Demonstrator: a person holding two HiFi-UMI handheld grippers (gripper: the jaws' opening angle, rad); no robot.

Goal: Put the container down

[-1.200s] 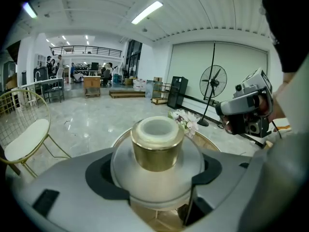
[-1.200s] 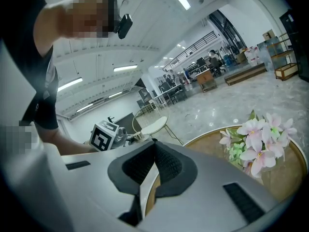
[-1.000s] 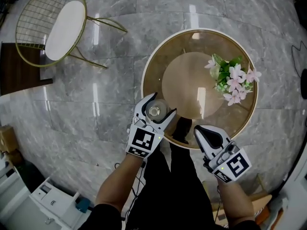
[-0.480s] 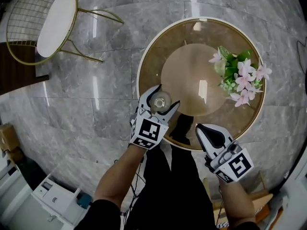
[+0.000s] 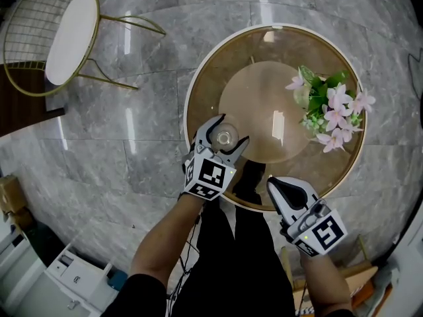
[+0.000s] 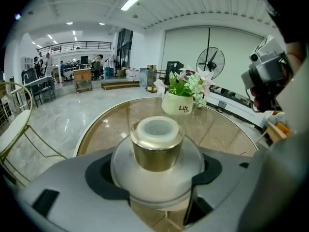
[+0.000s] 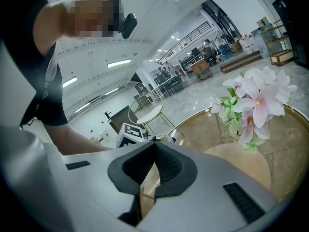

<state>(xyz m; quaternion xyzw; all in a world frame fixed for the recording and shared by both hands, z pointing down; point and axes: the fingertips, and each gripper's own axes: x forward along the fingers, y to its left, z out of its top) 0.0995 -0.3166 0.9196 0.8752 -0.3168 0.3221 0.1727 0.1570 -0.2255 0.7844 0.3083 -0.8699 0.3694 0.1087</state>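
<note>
Gold-capped container (image 6: 155, 149) sits clamped in the left tool (image 5: 229, 131), while the right tool (image 5: 272, 183) is closed.

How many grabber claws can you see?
2. The left gripper is shut on the gold-necked container at the round glass table's near edge. The right gripper is shut and empty, further right along that edge. No others show.

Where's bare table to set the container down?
Centre and left half of the table, from the container in the left gripper across to the far rim, are bare. Right side is crowded by flowers; the right gripper sits at the near edge.
</note>
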